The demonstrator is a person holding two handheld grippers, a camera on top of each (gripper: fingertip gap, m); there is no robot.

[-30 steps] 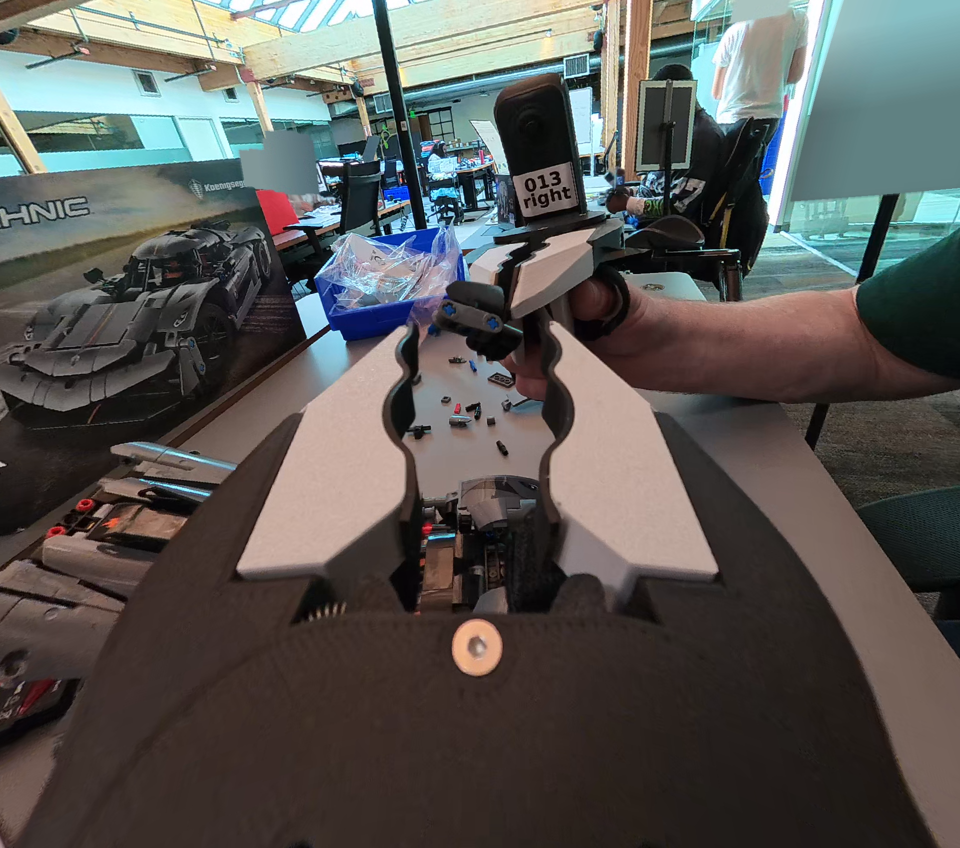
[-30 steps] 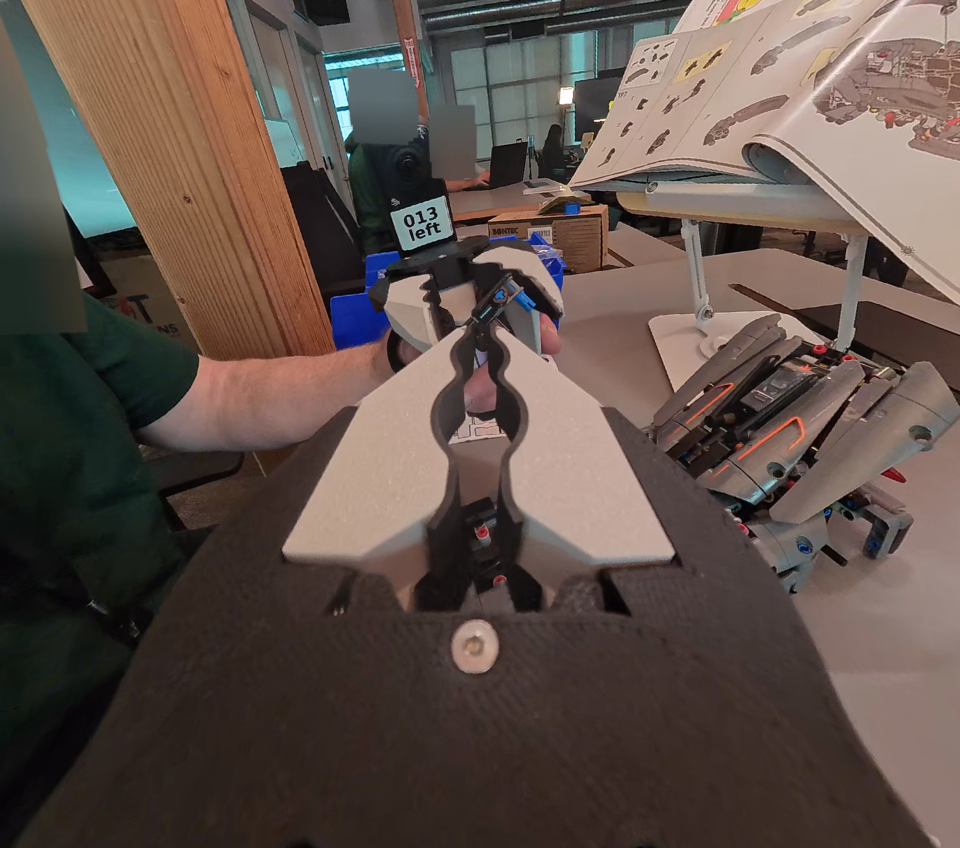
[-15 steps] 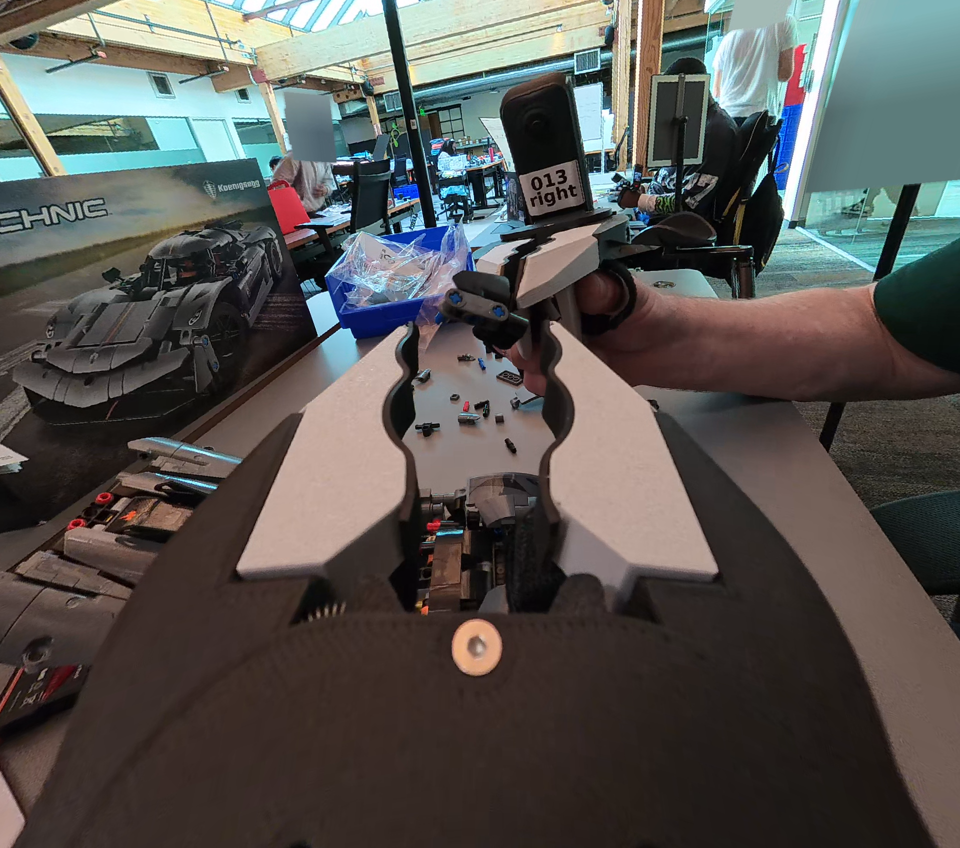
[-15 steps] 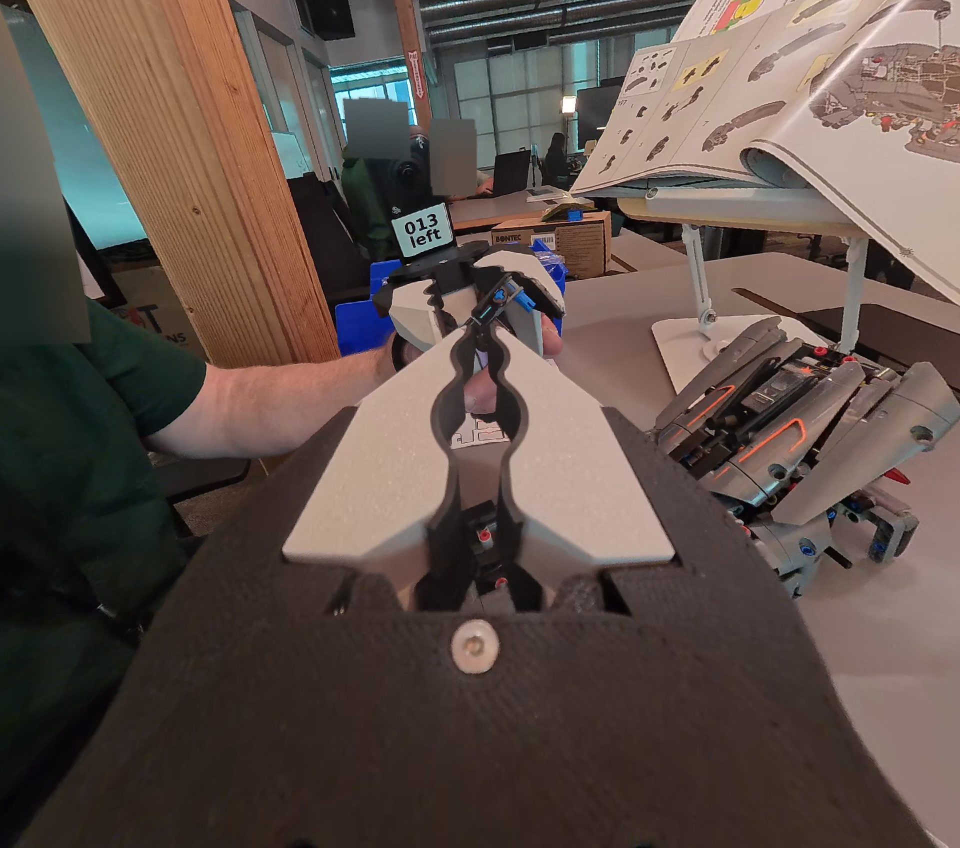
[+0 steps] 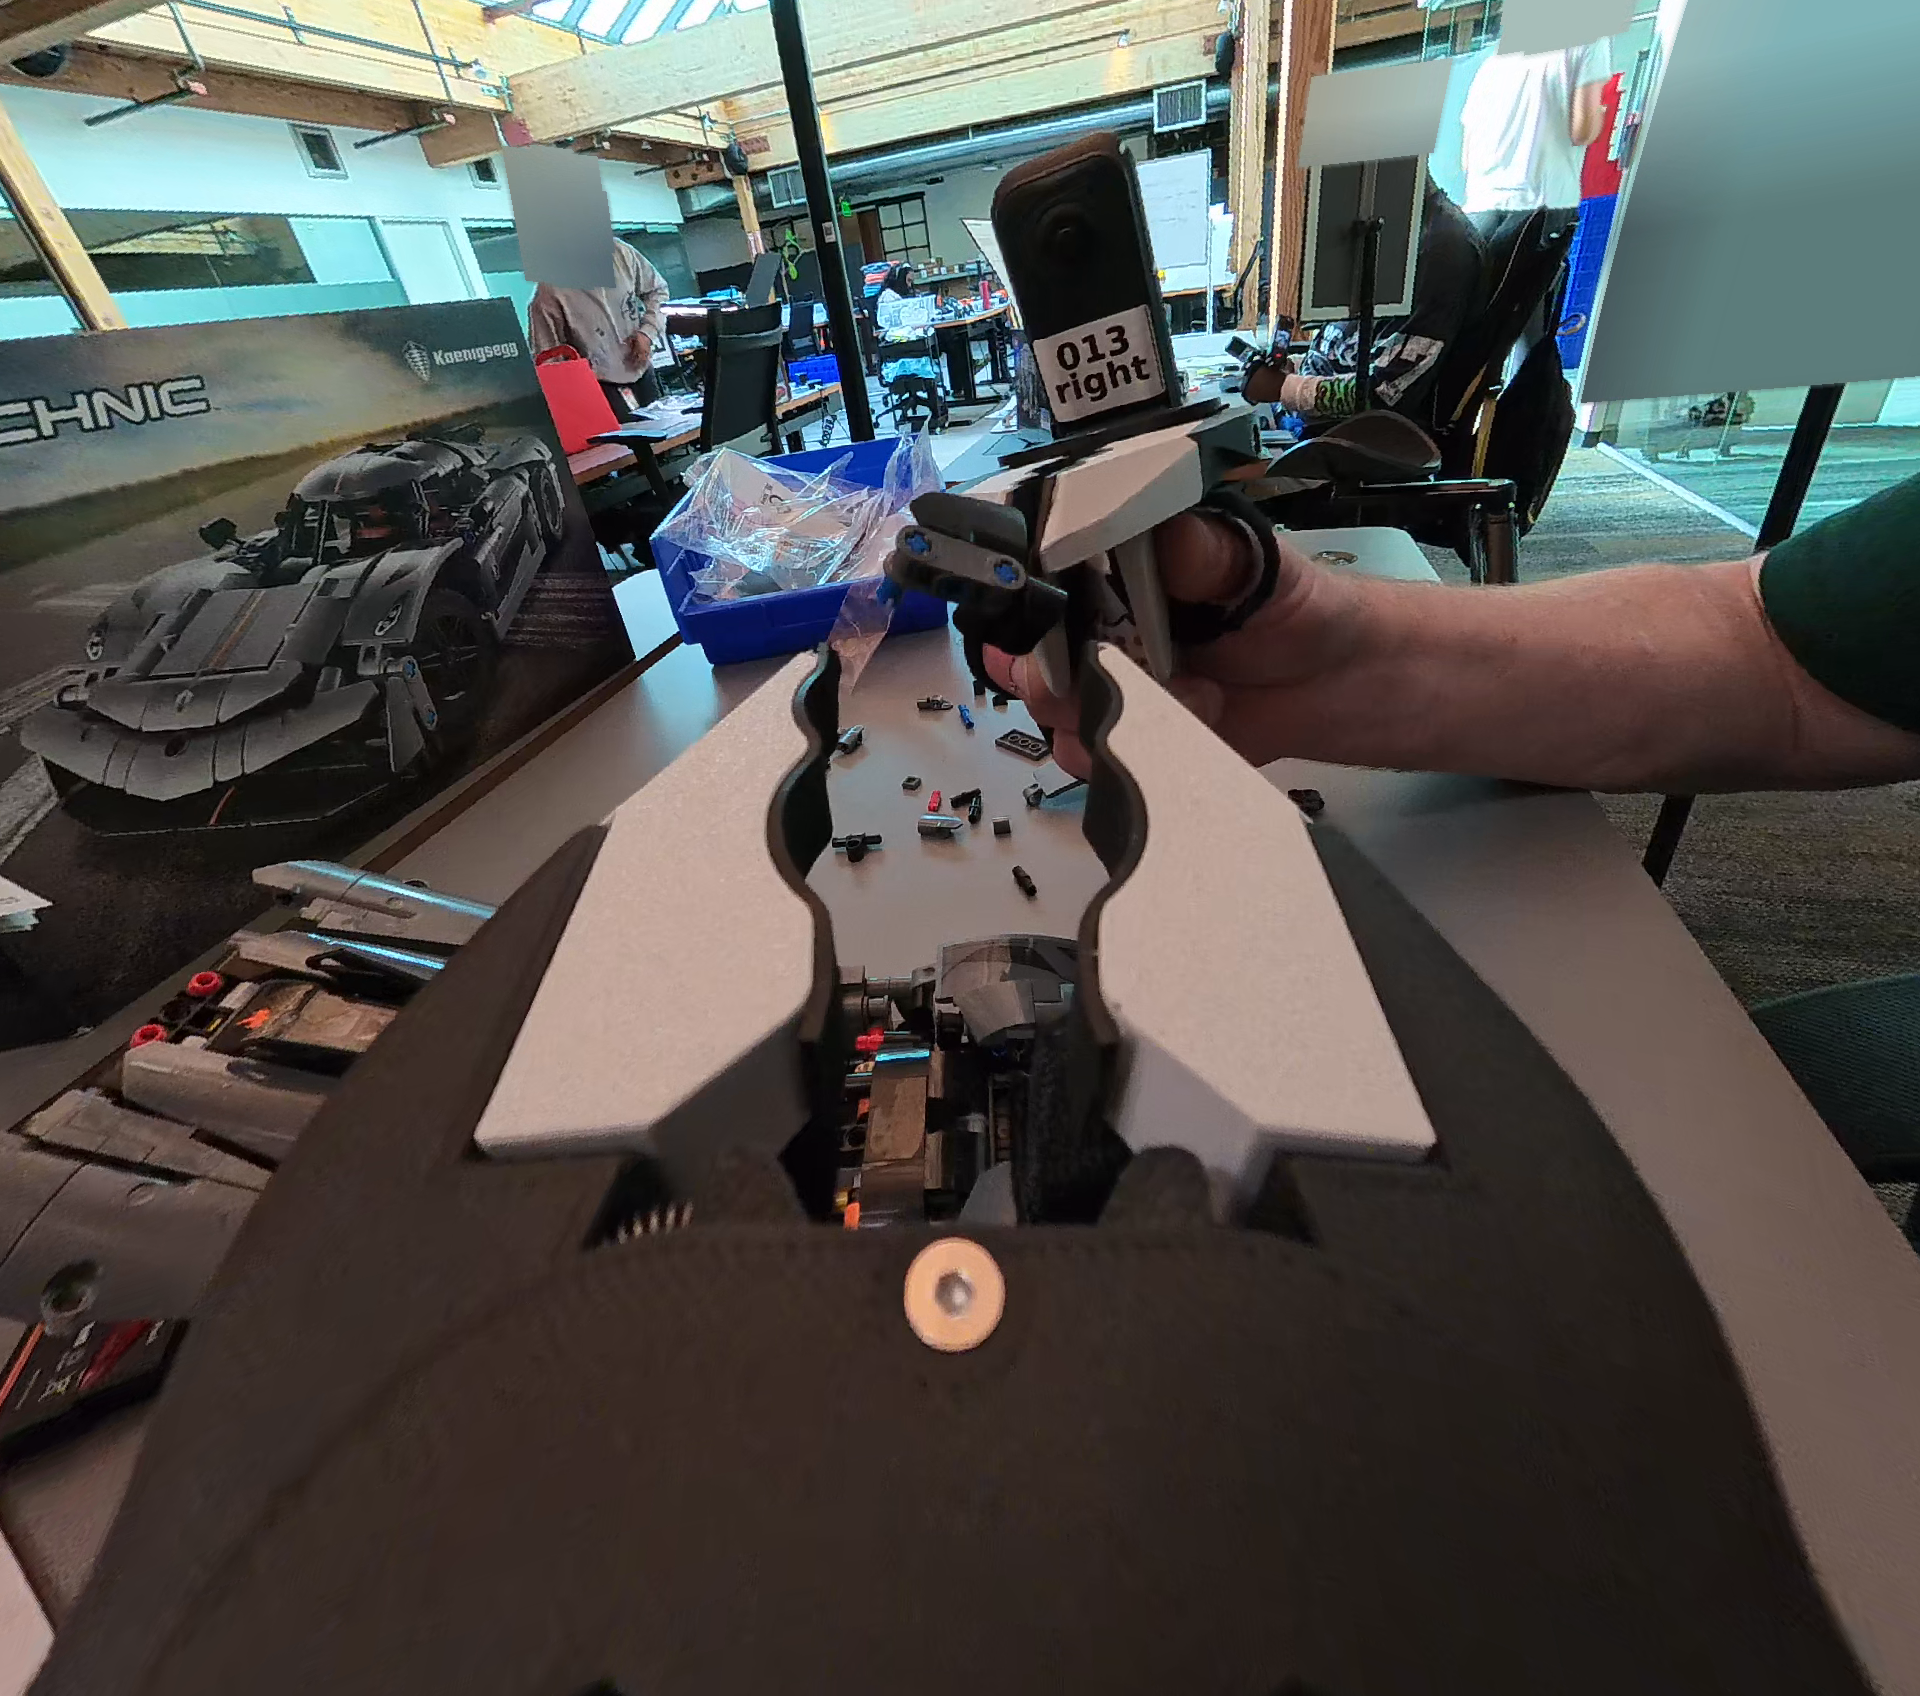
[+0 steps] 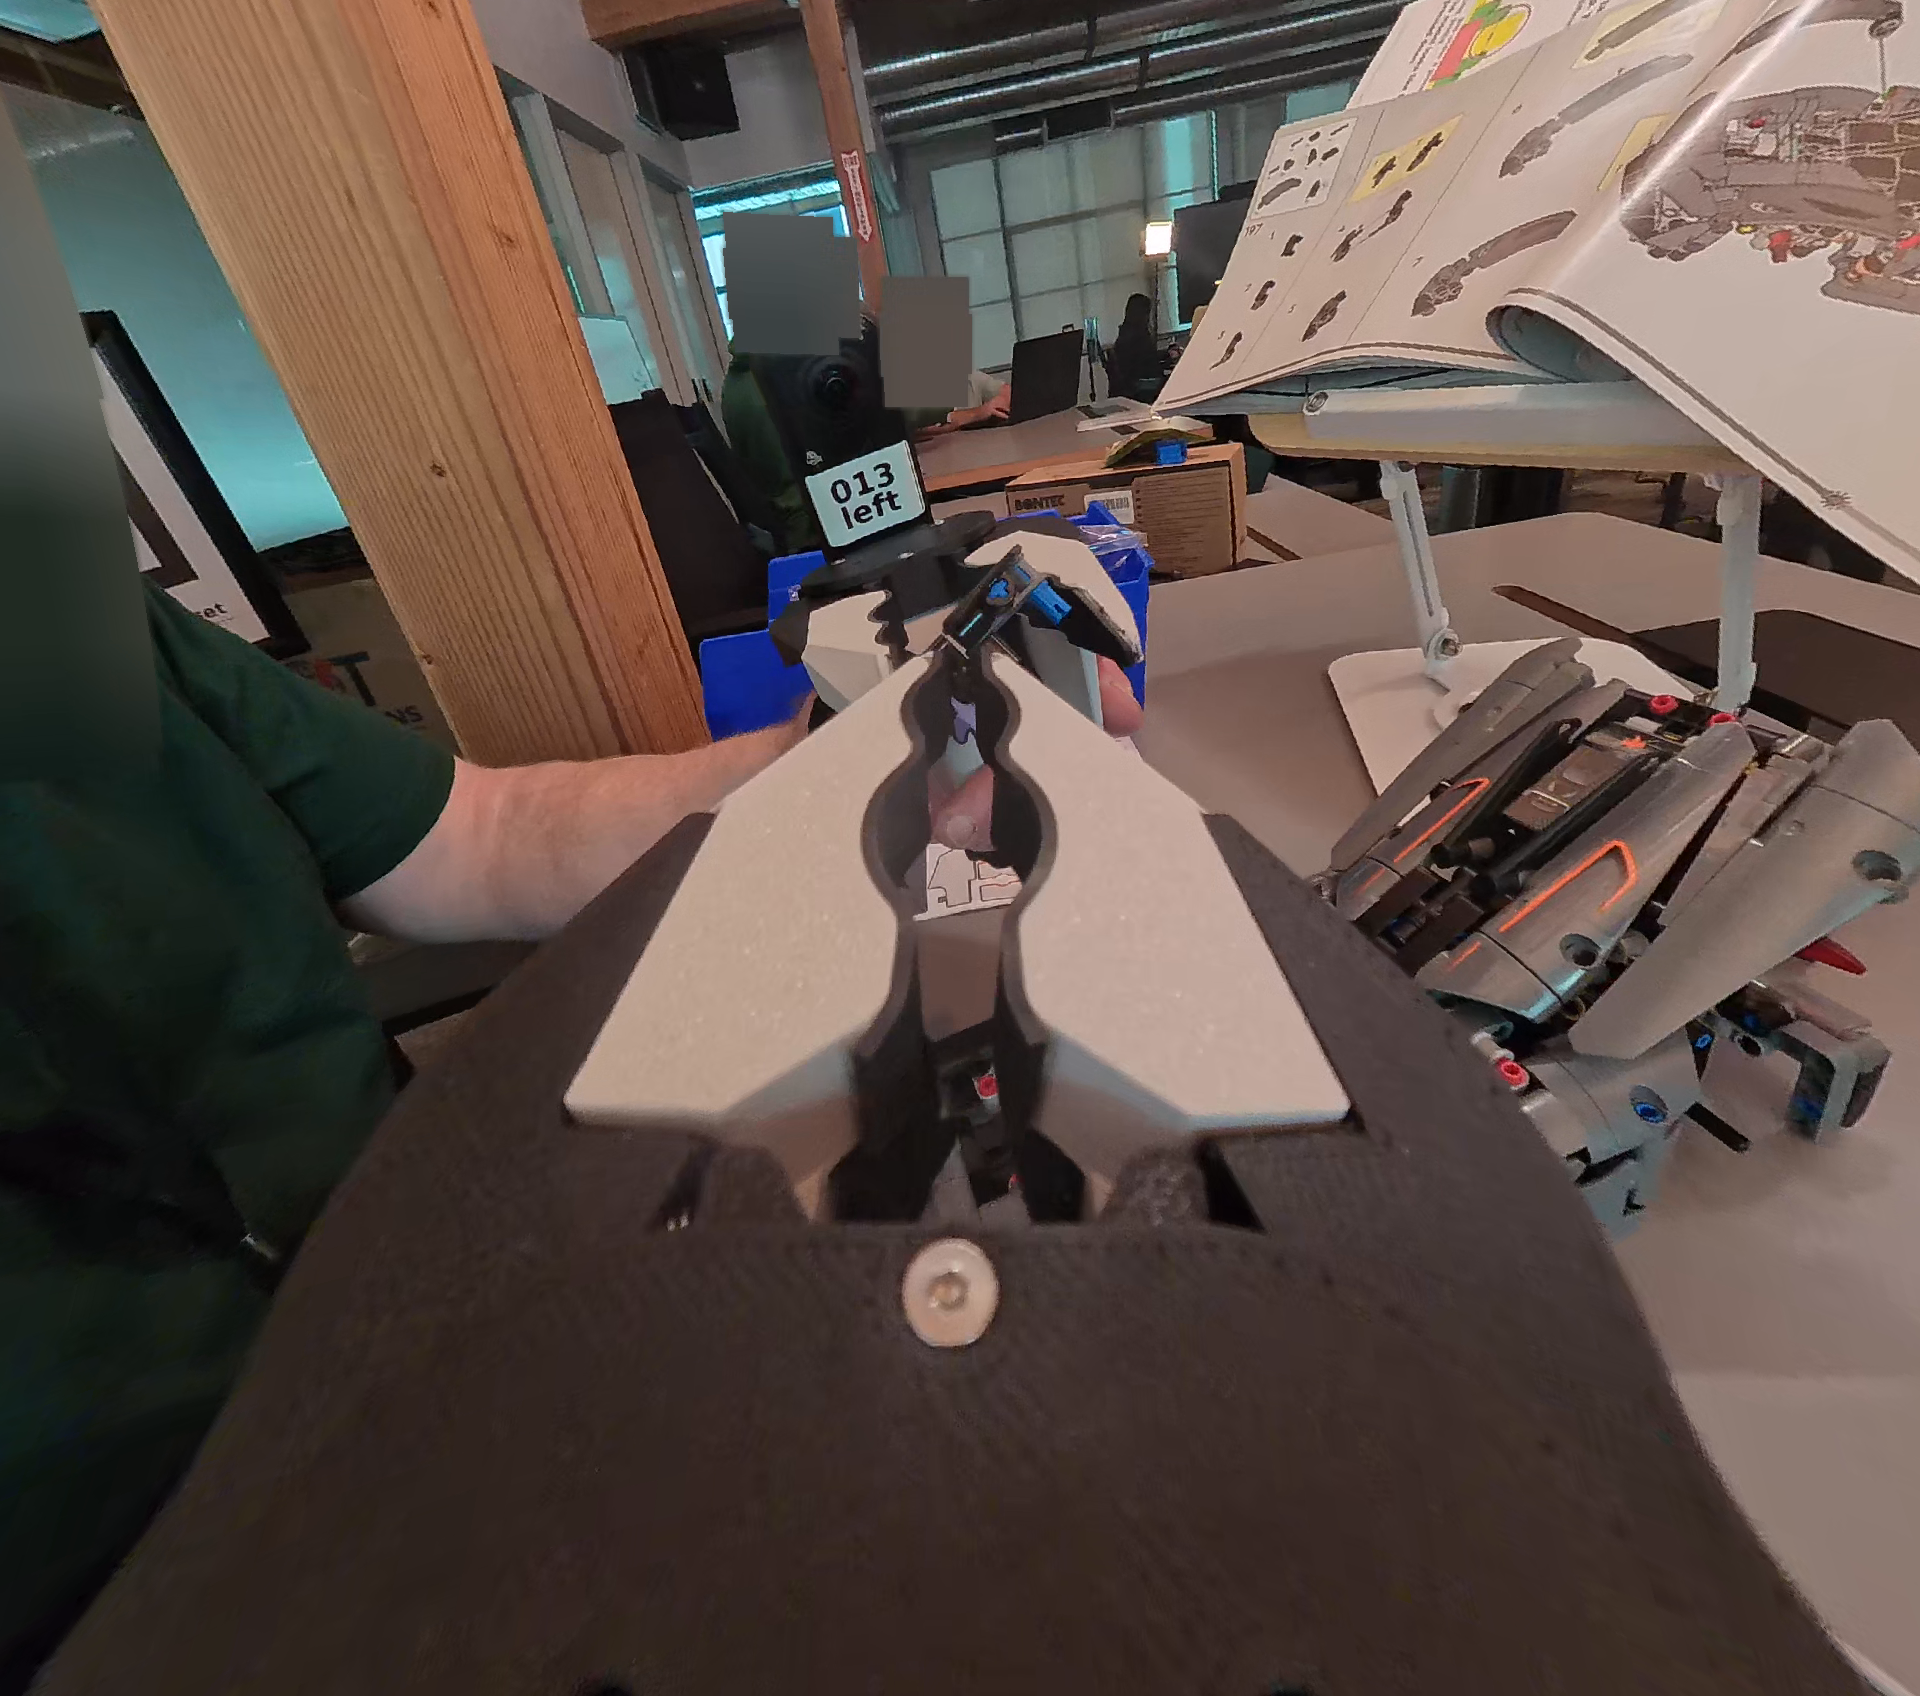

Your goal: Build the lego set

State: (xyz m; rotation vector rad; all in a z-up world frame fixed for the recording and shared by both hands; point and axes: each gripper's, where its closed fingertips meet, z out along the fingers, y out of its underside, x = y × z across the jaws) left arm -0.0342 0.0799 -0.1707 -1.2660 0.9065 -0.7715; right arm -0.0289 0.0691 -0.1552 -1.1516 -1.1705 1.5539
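While both white-labelled claws meet, right claw grips a dark piece; left claw gapes.

Blue bin, grey-and-orange lego car, dark beam with blue pins.

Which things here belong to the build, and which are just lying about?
Job: dark piece with blue pins in right tongs, open left tongs, part-built car, instruction booklet, loose parts.
Lying about: set box, blue bin of plastic bags, cardboard box.
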